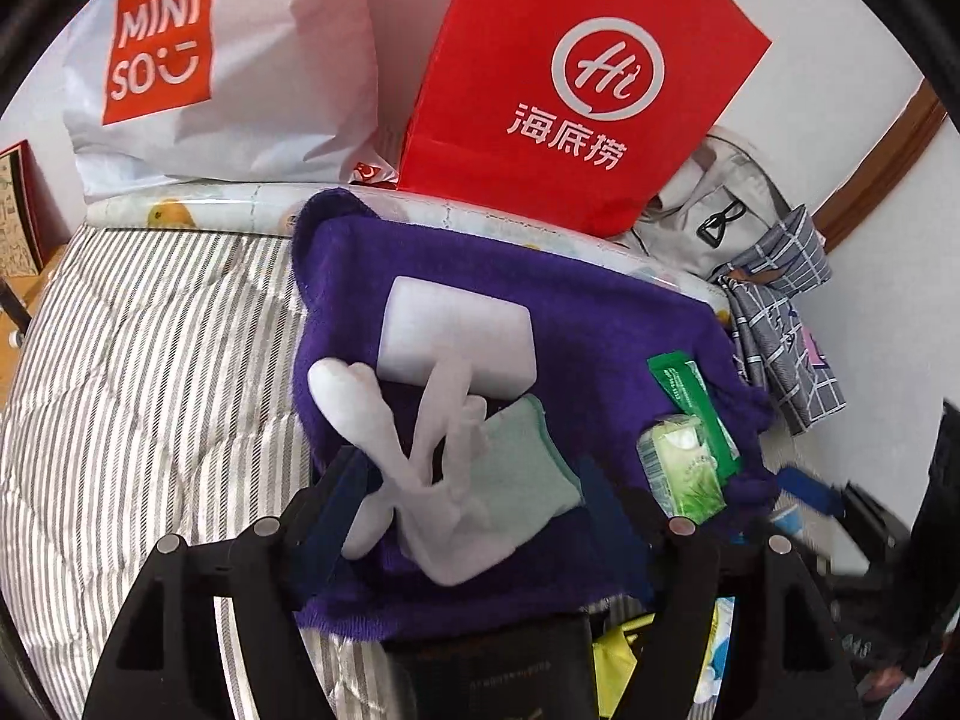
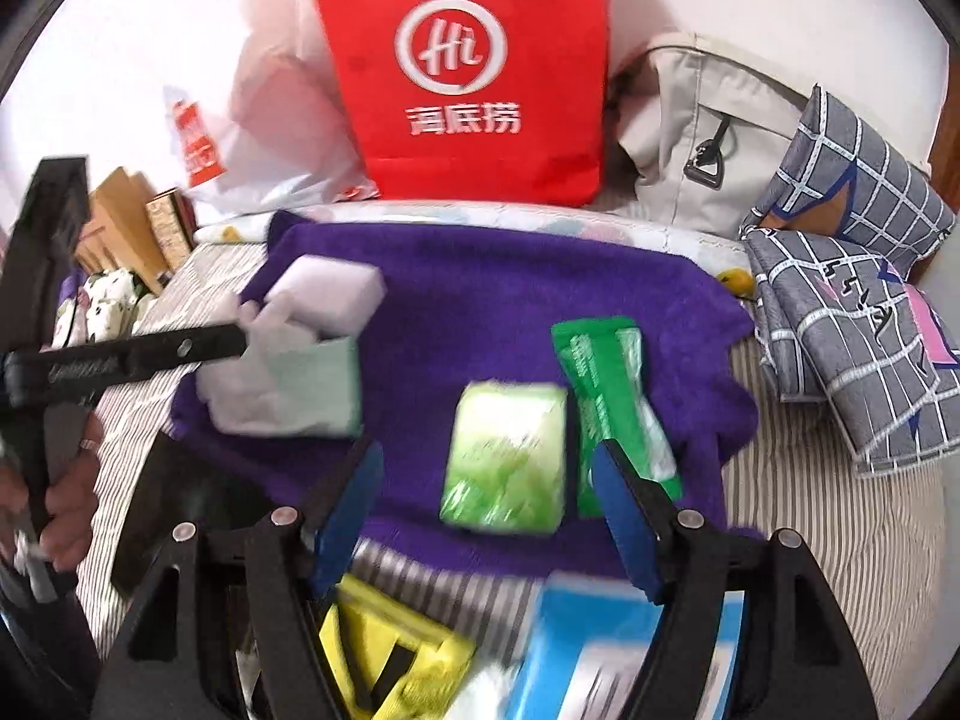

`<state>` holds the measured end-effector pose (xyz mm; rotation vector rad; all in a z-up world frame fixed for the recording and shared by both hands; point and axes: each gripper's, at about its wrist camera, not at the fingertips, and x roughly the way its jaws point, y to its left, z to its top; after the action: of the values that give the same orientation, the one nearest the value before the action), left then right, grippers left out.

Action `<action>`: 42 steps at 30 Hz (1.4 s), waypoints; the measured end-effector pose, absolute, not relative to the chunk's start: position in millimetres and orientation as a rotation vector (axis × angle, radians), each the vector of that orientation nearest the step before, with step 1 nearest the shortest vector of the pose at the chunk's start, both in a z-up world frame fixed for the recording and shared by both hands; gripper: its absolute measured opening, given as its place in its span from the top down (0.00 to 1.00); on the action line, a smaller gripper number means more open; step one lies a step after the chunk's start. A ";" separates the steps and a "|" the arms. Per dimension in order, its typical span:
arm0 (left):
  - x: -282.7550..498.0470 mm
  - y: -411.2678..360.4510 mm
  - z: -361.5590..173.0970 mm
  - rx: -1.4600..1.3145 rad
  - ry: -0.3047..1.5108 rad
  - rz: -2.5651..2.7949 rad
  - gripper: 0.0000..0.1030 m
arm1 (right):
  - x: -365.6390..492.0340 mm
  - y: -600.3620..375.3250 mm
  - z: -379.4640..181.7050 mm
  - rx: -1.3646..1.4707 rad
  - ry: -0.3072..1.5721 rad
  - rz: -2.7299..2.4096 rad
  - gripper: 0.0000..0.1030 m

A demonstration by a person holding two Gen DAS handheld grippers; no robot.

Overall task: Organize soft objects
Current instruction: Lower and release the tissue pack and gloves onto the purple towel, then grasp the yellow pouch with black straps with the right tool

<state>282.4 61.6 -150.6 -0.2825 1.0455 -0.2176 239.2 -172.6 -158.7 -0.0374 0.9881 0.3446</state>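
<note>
A bed with a grey-striped cover (image 1: 150, 360) fills the scene, backed by a white wall, with a red paper bag (image 1: 570, 78), a white shopping bag (image 1: 228, 60), a beige backpack (image 2: 708, 138) and folded checked cloth (image 2: 852, 324) crowded along its far edge. On the cover lies a purple towel (image 1: 510, 300), spread as a base, and the soft things are gathered on it: a white sponge block (image 1: 459, 336), a white glove (image 1: 414, 468) lying over a pale green cloth (image 1: 528, 462), a green tissue pack (image 2: 507, 456) and a green wipes packet (image 2: 606, 384) just beside it.

The left gripper (image 1: 474, 510) has its fingers spread wide on either side of the glove, not pressing it — it holds nothing. The right gripper (image 2: 486, 510) is likewise parted, its fingers flanking the near edge of the tissue pack without clamping it.

The sorting looks well underway: five items sit on the towel in two loose groups. Left over, by the look of it — a yellow pack (image 2: 390, 660) and a blue-and-white pack (image 2: 600, 648) near the camera, off the towel.
</note>
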 end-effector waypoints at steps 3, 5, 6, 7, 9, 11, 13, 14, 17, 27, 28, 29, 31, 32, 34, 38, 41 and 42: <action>272.8 65.4 -146.0 -0.276 1.035 -0.211 0.30 | 214.4 -169.1 -158.6 -0.028 0.987 0.408 0.31; 265.9 68.3 -142.9 -0.273 1.027 -0.206 0.30 | 196.7 -164.7 -160.7 -0.046 0.989 0.425 0.31; 262.3 69.9 -141.1 -0.272 1.022 -0.206 0.30 | 191.6 -161.0 -163.1 -0.053 0.991 0.426 0.31; 258.3 71.8 -139.1 -0.273 1.015 -0.205 0.30 | 185.0 -157.4 -165.8 -0.061 0.998 0.429 0.31; 252.6 75.4 -136.4 -0.276 1.010 -0.201 0.30 | 174.6 -149.4 -172.9 -0.074 1.020 0.451 0.31; 247.0 79.5 -134.3 -0.279 1.004 -0.201 0.30 | 165.8 -139.7 -179.6 -0.105 1.030 0.474 0.31; 240.8 85.0 -132.6 -0.279 1.000 -0.195 0.30 | 156.7 -131.5 -185.1 -0.149 1.031 0.486 0.31; 237.4 87.9 -131.9 -0.278 0.998 -0.188 0.30 | 153.1 -127.7 -187.2 -0.173 1.033 0.491 0.31; 229.2 94.5 -131.0 -0.281 0.991 -0.173 0.30 | 144.5 -118.6 -190.1 -0.225 1.021 0.510 0.31; 213.2 106.1 -138.3 -0.293 1.006 -0.164 0.30 | 141.1 -101.4 -219.6 -0.347 1.044 0.470 0.30; 212.4 106.9 -139.1 -0.294 1.008 -0.164 0.30 | 141.9 -100.8 -220.9 -0.349 1.043 0.468 0.29; 211.4 107.8 -140.0 -0.293 1.011 -0.162 0.30 | 143.1 -100.0 -222.5 -0.348 1.043 0.466 0.28; 209.1 109.8 -141.5 -0.294 1.013 -0.156 0.30 | 145.4 -99.2 -225.5 -0.336 1.042 0.466 0.27; 207.9 110.7 -142.2 -0.297 1.014 -0.156 0.30 | 147.3 -99.1 -227.9 -0.332 1.037 0.462 0.27; 204.6 112.5 -143.5 -0.302 1.015 -0.157 0.30 | 150.8 -100.2 -231.0 -0.309 1.033 0.462 0.26; 198.2 114.6 -145.2 -0.290 1.024 -0.149 0.30 | 156.3 -101.2 -228.7 -0.272 1.042 0.469 0.52; 193.1 118.3 -144.5 -0.296 1.023 -0.143 0.30 | 154.5 -104.6 -219.6 -0.225 1.046 0.492 0.70; 191.3 119.5 -143.9 -0.300 1.021 -0.143 0.30 | 153.4 -105.8 -216.3 -0.216 1.045 0.498 0.74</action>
<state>191.3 119.5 -143.9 -0.3001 1.0206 -0.1433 153.4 -105.8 -216.3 -0.2160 1.0450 0.4980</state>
